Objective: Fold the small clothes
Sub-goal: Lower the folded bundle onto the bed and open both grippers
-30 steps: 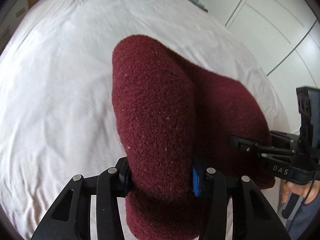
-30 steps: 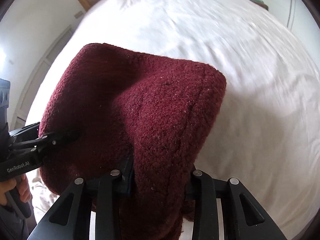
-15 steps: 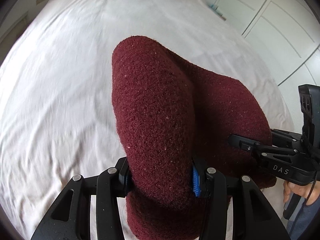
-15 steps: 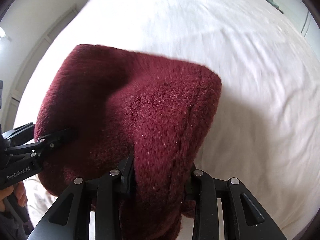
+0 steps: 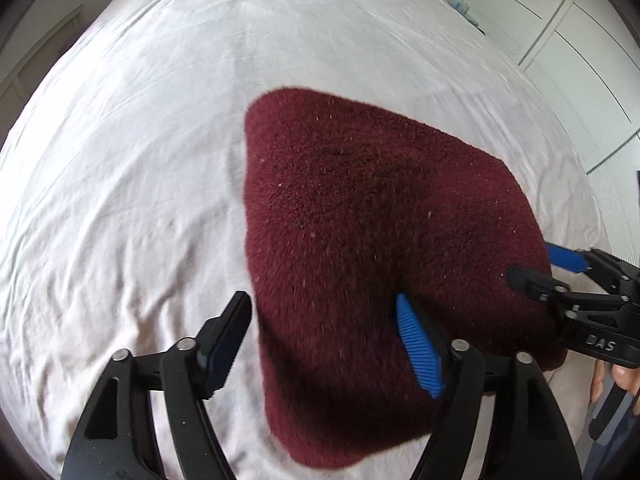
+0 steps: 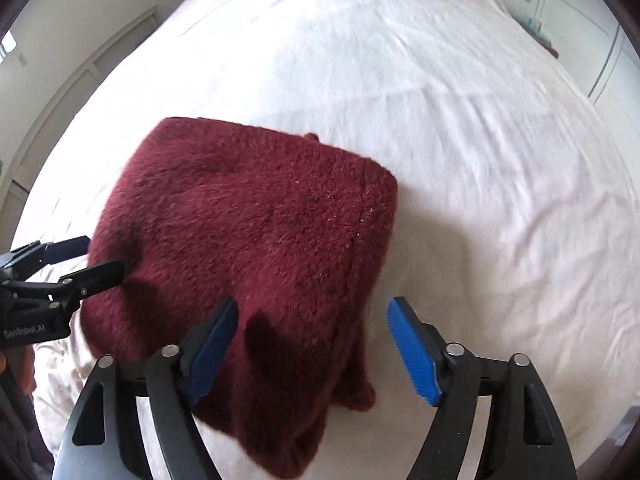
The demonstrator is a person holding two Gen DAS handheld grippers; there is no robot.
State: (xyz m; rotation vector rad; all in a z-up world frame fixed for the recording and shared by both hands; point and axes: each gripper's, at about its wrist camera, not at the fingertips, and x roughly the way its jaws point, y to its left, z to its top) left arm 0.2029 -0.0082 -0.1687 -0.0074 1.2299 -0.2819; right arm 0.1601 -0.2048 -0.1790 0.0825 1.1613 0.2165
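A dark red knitted garment (image 5: 372,216) lies folded on the white bed sheet (image 5: 120,184). My left gripper (image 5: 320,340) hovers over its near left corner, jaws opening; the cloth lies between the fingers but the pads do not press it. In the right wrist view the same garment (image 6: 248,232) lies below my right gripper (image 6: 312,352), whose jaws are also opening, with the near right corner loose between the blue pads (image 6: 412,356). Each gripper shows in the other's view at the garment's side: the right gripper (image 5: 540,266) and the left gripper (image 6: 90,262).
The sheet (image 6: 460,140) spreads wide and wrinkled around and beyond the garment. White wardrobe doors (image 5: 568,40) stand along the right, a white wall with panelled doors (image 6: 80,60) along the left. A person's hand (image 5: 624,380) holds the right gripper's handle.
Both grippers were shut on the garment, which hung bunched from them. Their jaws have since spread, and the garment has dropped and flattened onto the sheet.
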